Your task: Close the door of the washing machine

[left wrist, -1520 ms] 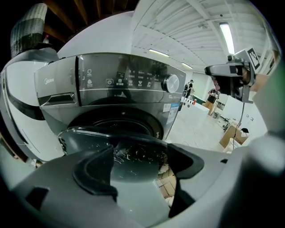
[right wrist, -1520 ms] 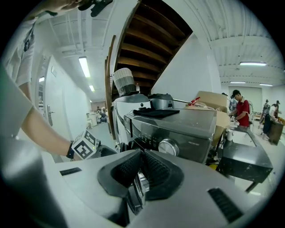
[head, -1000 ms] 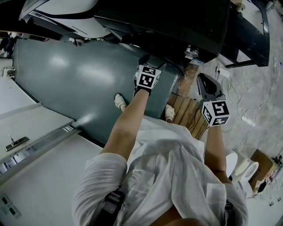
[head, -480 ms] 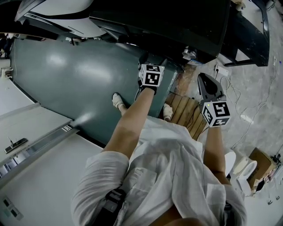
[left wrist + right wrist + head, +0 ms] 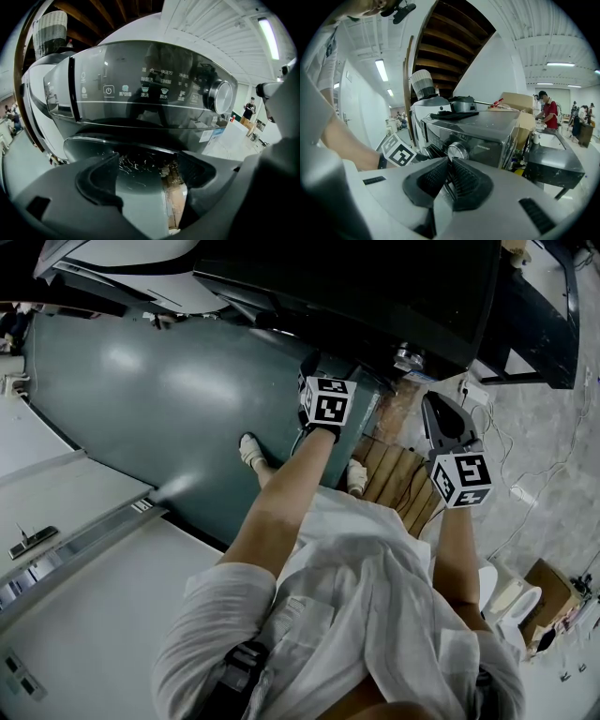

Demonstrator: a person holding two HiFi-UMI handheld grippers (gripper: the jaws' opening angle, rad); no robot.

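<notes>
The dark washing machine (image 5: 375, 296) fills the top of the head view. Its glossy control panel (image 5: 140, 93) and dial (image 5: 222, 96) fill the left gripper view, with the dark curved door rim (image 5: 122, 129) just below. My left gripper (image 5: 147, 173) is right up against that front, and its jaws are opening wide. Only floor and the machine's lower edge show between them; the pads press on nothing. Its marker cube (image 5: 328, 401) hides the jaws from above. My right gripper (image 5: 431, 401) hangs to the right, off the machine, shut with nothing held.
A wooden pallet (image 5: 398, 479) lies under the machine's right corner, beside the person's feet (image 5: 251, 451). Green floor (image 5: 159, 399) spreads to the left. A wall socket with cables (image 5: 473, 390) is at right. A black table (image 5: 555, 164) and people (image 5: 546, 110) stand beyond.
My left gripper's cube has shifted slightly right and rolled a little against the machine front. The right gripper has hardly moved.
</notes>
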